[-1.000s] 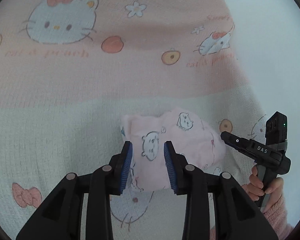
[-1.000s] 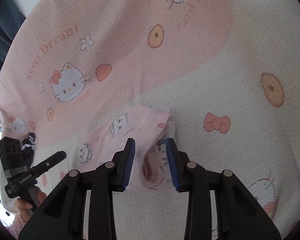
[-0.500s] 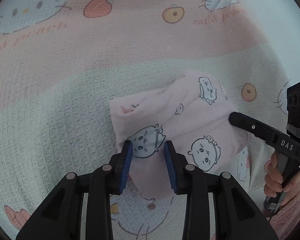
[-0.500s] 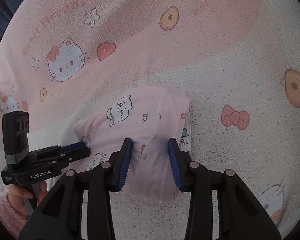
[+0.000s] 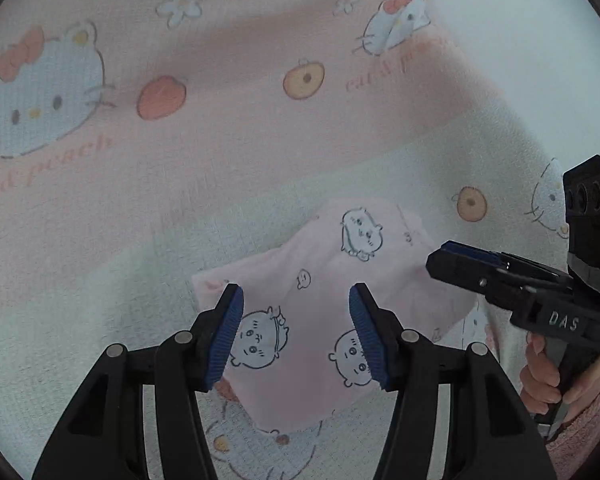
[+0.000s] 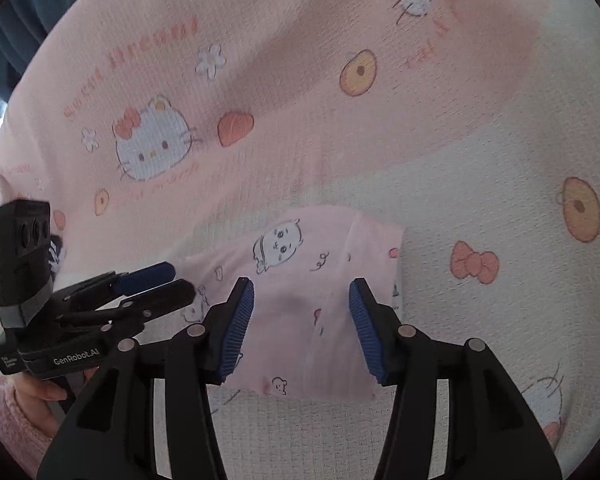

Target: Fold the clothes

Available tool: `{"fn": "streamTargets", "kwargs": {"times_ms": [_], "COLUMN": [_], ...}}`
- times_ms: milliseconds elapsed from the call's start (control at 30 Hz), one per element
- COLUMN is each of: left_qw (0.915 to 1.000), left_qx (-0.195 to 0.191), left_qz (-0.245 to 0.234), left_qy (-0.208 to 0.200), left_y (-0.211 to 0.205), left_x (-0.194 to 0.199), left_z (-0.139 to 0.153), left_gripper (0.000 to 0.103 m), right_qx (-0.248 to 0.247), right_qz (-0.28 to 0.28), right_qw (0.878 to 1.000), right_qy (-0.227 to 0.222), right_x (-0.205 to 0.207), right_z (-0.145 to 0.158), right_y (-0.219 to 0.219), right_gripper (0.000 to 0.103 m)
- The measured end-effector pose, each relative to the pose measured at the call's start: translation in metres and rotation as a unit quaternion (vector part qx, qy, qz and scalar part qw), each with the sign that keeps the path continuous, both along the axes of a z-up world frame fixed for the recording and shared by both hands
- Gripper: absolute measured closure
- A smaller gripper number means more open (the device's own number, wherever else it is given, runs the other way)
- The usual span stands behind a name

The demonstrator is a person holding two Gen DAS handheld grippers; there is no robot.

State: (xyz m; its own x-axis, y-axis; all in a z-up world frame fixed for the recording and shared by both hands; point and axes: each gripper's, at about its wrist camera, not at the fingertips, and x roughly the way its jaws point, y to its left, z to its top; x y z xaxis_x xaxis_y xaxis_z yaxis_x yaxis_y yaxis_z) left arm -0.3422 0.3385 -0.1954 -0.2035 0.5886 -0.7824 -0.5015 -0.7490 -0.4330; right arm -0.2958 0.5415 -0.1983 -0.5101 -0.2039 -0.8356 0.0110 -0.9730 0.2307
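A blanket (image 5: pixel 228 184) fills both views, pink across its upper part and cream below, printed with cat faces, bows, peaches, flowers and pink lettering. What lies under it cannot be told.

On the cream part lies the garment (image 5: pixel 320 300), a small pale pink piece with little cartoon animals, folded into a flat, roughly four-sided packet. In the right wrist view the garment (image 6: pixel 300 300) shows a fold line running down its right portion, and its right edge is stacked in layers.

The left claw (image 5: pixel 296 334) is released, its blue-padded fingers spread wide apart above the near part of the garment, gripping nothing. Seen from the right wrist view, the left claw (image 6: pixel 162 280) sits at the garment's left edge, jaws parted, with a camera block on top and a hand (image 6: pixel 40 400) in a fuzzy pink sleeve (image 6: pixel 8 420) on the handle.

The right claw (image 6: pixel 302 330) is likewise released, fingers wide above the garment's near edge, nothing between them. From the left wrist view, the right claw (image 5: pixel 460 258) points at the garment's right edge; its fingers lie nearly in line from this angle. A hand (image 5: pixel 548 376) holds its grip.
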Motion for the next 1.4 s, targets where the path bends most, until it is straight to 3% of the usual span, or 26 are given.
{"fn": "streamTargets", "kwargs": {"times_ms": [67,133,200,300,467,667,767,800,833,867,967,1100,1267,1400], "left_qw": [0.9994,0.9963,0.9929,0.9932,0.9956,0.9952,0.9919,0.9904,0.9889,0.9872,0.9825,0.9711,0.9504,0.9435], "left_qx": [-0.02,-0.03,-0.006,0.013,0.006,-0.005,-0.01,-0.014,-0.017,-0.02,-0.032,-0.052,-0.087,-0.083], "left_qz": [0.014,0.056,0.085,0.095,0.088,0.098,0.127,0.137,0.148,0.158,0.183,0.229,0.293,0.314], "left_qy": [-0.026,-0.057,-0.084,-0.065,-0.03,-0.001,0.004,0.005,0.005,0.005,0.015,0.041,0.059,0.065], "left_y": [-0.003,-0.019,-0.041,-0.064,-0.101,-0.15,-0.187,-0.201,-0.214,-0.228,-0.268,-0.316,-0.366,-0.394], "left_x": [-0.004,-0.017,-0.022,-0.015,0.0,0.01,0.012,0.014,0.016,0.018,0.023,0.035,0.062,0.09], "left_z": [-0.017,-0.028,-0.028,-0.004,0.037,0.083,0.093,0.095,0.098,0.101,0.114,0.137,0.151,0.152], "left_gripper": [0.046,0.046,0.046,0.046,0.043,0.034,0.027,0.023,0.018,0.017,0.013,0.0,0.0,0.0], "right_qx": [0.008,-0.018,-0.035,-0.023,-0.032,-0.014,-0.007,-0.002,0.005,0.011,0.013,0.018,0.078,0.105], "right_qz": [-0.008,-0.016,-0.026,-0.024,-0.017,-0.014,-0.004,0.0,0.005,0.011,0.025,0.039,0.048,0.057], "right_qw": [1.0,0.999,0.998,0.999,0.999,0.999,1.0,1.0,1.0,1.0,1.0,0.999,0.995,0.991], "right_qy": [-0.019,-0.028,-0.034,-0.024,-0.02,-0.026,-0.023,-0.024,-0.025,-0.023,-0.002,0.028,0.035,0.06], "right_x": [-0.003,-0.003,0.0,0.006,0.02,0.041,0.055,0.059,0.063,0.068,0.077,0.086,0.077,0.094], "right_z": [-0.015,-0.024,-0.023,-0.005,0.02,0.027,0.028,0.029,0.031,0.034,0.047,0.066,0.119,0.154], "right_y": [0.006,0.021,0.033,0.027,-0.001,-0.046,-0.077,-0.088,-0.101,-0.115,-0.153,-0.201,-0.257,-0.295], "right_gripper": [0.052,0.053,0.052,0.052,0.05,0.046,0.042,0.037,0.018,0.006,0.004,0.0,0.0,0.0]}}
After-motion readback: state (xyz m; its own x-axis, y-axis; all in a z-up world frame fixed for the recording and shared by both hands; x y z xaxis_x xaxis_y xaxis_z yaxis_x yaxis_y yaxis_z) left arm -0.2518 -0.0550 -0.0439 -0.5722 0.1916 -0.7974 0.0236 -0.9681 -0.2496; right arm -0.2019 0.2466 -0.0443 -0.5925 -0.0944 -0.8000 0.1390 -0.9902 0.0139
